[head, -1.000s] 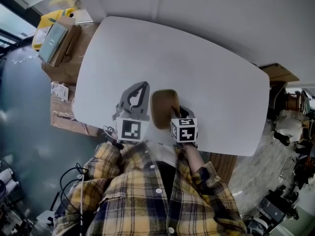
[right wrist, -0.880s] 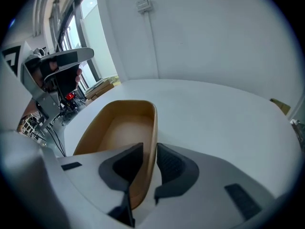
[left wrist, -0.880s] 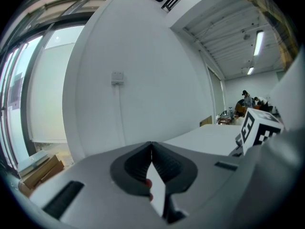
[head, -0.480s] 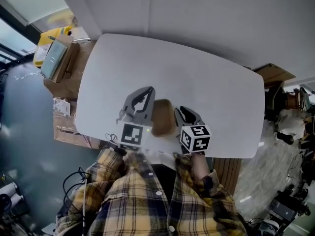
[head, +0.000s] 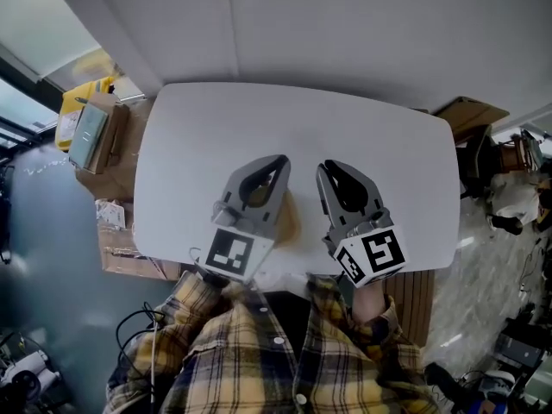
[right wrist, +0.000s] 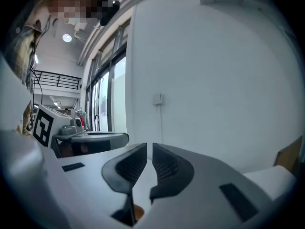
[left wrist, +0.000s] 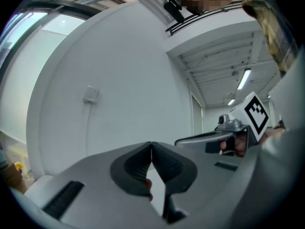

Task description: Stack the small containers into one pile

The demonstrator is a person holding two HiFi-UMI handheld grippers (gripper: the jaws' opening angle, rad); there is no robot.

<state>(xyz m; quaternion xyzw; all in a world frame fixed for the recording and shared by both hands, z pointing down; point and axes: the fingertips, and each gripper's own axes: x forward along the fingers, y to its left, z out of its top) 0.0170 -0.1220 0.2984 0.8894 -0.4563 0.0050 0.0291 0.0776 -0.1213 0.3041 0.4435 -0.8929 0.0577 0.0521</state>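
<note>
A stack of brown small containers [head: 290, 221] stands on the white table [head: 216, 128] near its front edge, mostly hidden under my left gripper [head: 282, 159]. That gripper hangs above the table, shut and empty; in the left gripper view its tips [left wrist: 151, 145] meet and point at a white wall. My right gripper [head: 325, 168] hangs beside it on the right, clear of the containers. Its jaws [right wrist: 149, 147] are closing, with a narrow gap and nothing between them. A sliver of brown container [right wrist: 137, 212] shows below them.
Cardboard boxes [head: 90, 136] and a yellow item [head: 73, 110] sit on the floor left of the table. More clutter lies on the floor at the right [head: 509, 205]. The person's plaid shirt [head: 259, 352] fills the bottom of the head view.
Both grippers have risen off the table toward the camera. The right gripper has moved right, away from the brown containers, and its jaws have narrowed.
</note>
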